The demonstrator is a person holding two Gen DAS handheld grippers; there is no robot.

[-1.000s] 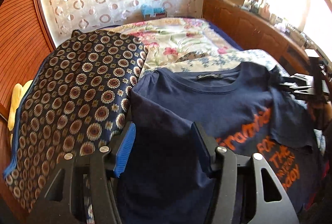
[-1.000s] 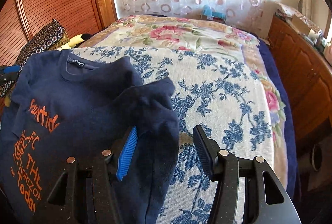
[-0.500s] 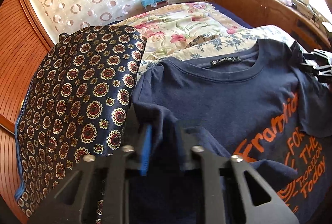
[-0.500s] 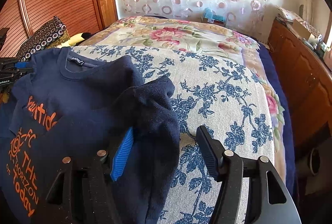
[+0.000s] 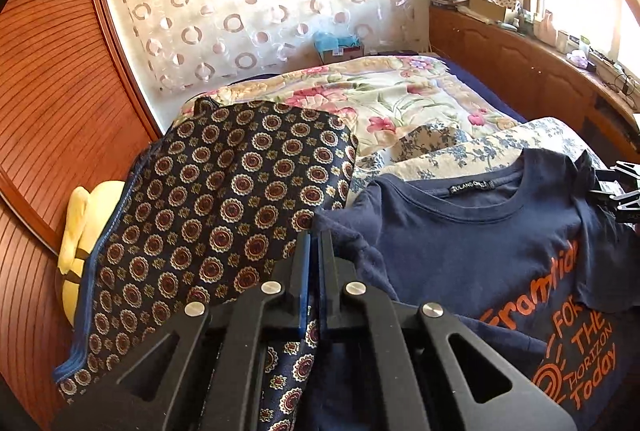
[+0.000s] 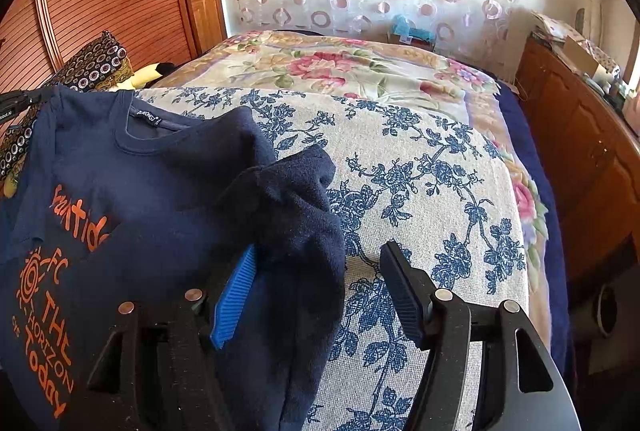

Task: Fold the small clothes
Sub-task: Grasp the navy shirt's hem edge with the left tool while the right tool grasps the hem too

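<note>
Where L gripper (image 5: 314, 251) pinches tee (image 5: 480, 243), R gapes.

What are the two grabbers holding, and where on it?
The left gripper is shut on the navy T-shirt, pinching its sleeve. The right gripper is open: the other sleeve lies between its fingers, but they are not squeezing it.

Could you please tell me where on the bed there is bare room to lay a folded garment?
Free: the blue-flowered bedspread right of the navy T-shirt, up to the pink-flowered quilt. Crowded: the other side, where the medallion-patterned cushion borders the shirt.
</note>
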